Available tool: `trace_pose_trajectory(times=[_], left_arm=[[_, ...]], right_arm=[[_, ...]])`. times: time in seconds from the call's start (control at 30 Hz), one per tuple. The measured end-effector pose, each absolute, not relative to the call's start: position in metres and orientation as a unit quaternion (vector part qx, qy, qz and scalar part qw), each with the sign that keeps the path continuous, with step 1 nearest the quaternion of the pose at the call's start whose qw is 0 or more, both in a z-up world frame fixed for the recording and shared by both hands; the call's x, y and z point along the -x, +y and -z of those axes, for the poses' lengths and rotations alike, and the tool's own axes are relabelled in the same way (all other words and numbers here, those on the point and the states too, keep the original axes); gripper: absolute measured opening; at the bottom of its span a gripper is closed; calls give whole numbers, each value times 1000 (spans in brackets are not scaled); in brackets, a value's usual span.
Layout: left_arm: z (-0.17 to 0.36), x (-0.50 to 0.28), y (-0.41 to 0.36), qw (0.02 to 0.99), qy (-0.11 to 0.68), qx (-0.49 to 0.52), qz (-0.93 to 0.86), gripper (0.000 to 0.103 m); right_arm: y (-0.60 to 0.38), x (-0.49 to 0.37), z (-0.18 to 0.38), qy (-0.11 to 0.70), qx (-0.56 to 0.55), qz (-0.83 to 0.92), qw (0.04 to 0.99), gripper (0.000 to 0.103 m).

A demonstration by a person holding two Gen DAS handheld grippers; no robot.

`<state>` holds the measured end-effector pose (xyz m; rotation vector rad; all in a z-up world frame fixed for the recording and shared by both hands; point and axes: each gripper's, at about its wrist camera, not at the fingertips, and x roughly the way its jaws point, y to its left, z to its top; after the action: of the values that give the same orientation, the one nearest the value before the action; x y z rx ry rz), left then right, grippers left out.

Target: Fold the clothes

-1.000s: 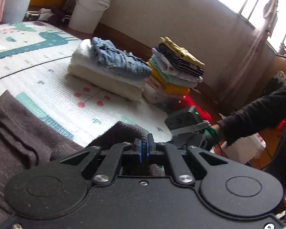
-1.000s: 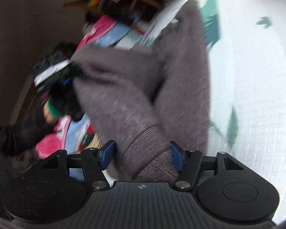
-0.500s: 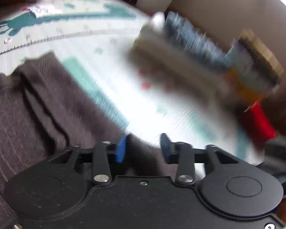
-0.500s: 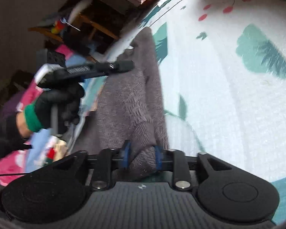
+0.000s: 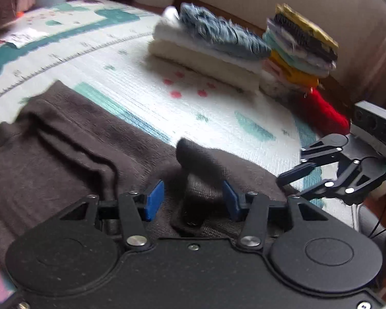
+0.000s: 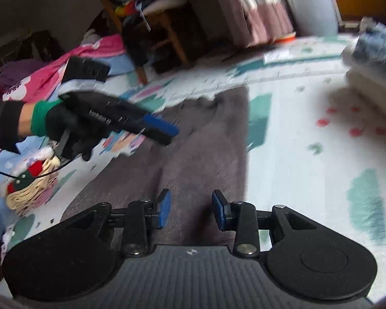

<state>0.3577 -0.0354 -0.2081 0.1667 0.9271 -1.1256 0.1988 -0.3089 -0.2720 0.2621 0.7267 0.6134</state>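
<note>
A brown knit sweater (image 5: 64, 149) lies spread on the play mat (image 5: 146, 77). My left gripper (image 5: 193, 200) hangs low over its near edge, open. A raised fold of the sweater stands between the blue pads (image 5: 154, 200), and neither pad presses on it. In the right wrist view the sweater (image 6: 208, 139) stretches away from my right gripper (image 6: 191, 209). Its jaws are opening, with nothing held and the cloth lying flat beneath them. A gloved hand (image 6: 64, 128) holds the left gripper (image 6: 164, 131) over the sweater's left side. The right gripper (image 5: 289, 185) shows at the sweater's right end.
At the mat's far side stand cream towels topped by a blue garment (image 5: 218, 33), a stack of folded clothes (image 5: 301, 41) and a red item (image 5: 324, 113). Unfolded pink and blue clothes (image 6: 51, 77), a wooden chair (image 6: 167, 33) and a white bucket (image 6: 311, 2) border the mat.
My left gripper opened, let go of the sweater's fold and sank toward it. My right gripper released the sweater's hem, swung and lifted away as its jaws widened.
</note>
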Motion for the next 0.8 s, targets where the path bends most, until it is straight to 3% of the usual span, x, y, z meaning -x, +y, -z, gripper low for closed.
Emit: trace_pose_trajectory(times=[0.07, 0.17, 0.3, 0.4, 0.43, 0.47, 0.5, 0.6, 0.7, 0.8], left_arm=[[223, -358, -47, 725, 448, -93, 515, 44], [230, -358, -48, 728, 468, -85, 494, 6], [202, -364, -20, 750, 465, -12, 470, 4], [193, -365, -16, 763, 462, -36, 452, 0], [201, -366, -21, 765, 467, -55, 441, 0], [212, -366, -28, 765, 474, -79, 429, 0], [223, -366, -34, 765, 480, -101, 417, 0], [217, -363, -40, 778, 462, -107, 411, 4], [195, -364, -19, 796, 445, -75, 404, 5], [188, -359, 0, 790, 447, -50, 417, 13]], right_arm=[[-309, -208, 284, 371, -132, -271, 878, 36], [-305, -212, 292, 379, -113, -271, 877, 36], [-295, -212, 294, 375, -90, -261, 885, 36], [-291, -211, 294, 374, -80, -243, 891, 39], [-289, -212, 294, 379, -75, -230, 893, 43], [-288, -212, 295, 385, -70, -216, 895, 60], [-286, -213, 295, 390, -65, -202, 896, 69], [-286, -206, 289, 387, -50, -190, 901, 67], [-278, -184, 272, 333, 16, -194, 922, 60], [-267, -173, 263, 289, 53, -231, 928, 53]])
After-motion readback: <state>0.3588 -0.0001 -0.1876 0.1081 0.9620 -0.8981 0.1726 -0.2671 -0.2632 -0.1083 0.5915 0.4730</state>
